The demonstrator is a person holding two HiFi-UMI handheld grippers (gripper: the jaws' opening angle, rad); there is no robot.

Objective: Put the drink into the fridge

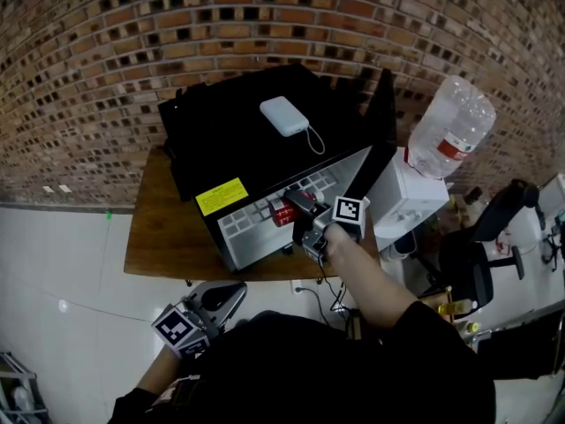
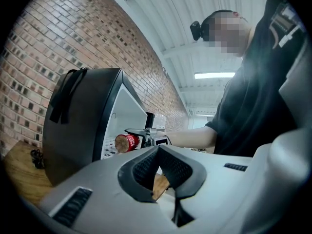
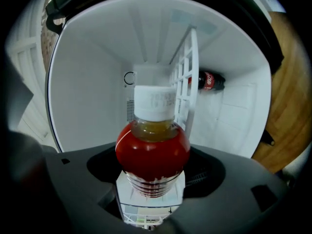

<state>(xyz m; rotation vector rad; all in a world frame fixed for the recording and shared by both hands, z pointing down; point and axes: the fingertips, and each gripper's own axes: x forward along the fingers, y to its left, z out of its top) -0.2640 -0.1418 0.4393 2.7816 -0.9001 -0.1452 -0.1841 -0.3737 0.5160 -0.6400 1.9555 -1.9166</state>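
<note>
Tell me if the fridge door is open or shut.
Open: the fridge door stands swung aside, and the right gripper view looks into the white interior.

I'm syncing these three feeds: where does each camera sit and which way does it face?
Head view: on the head, looking steeply down at the open fridge; left hand-held gripper, right hand-held gripper and forearm show.
Left gripper view: low beside the fridge, looking up across its front; its shut jaws and the person's torso show.
Right gripper view: faces into the fridge; its jaws grip the bottle.
Shared: all three show the bottle.
</note>
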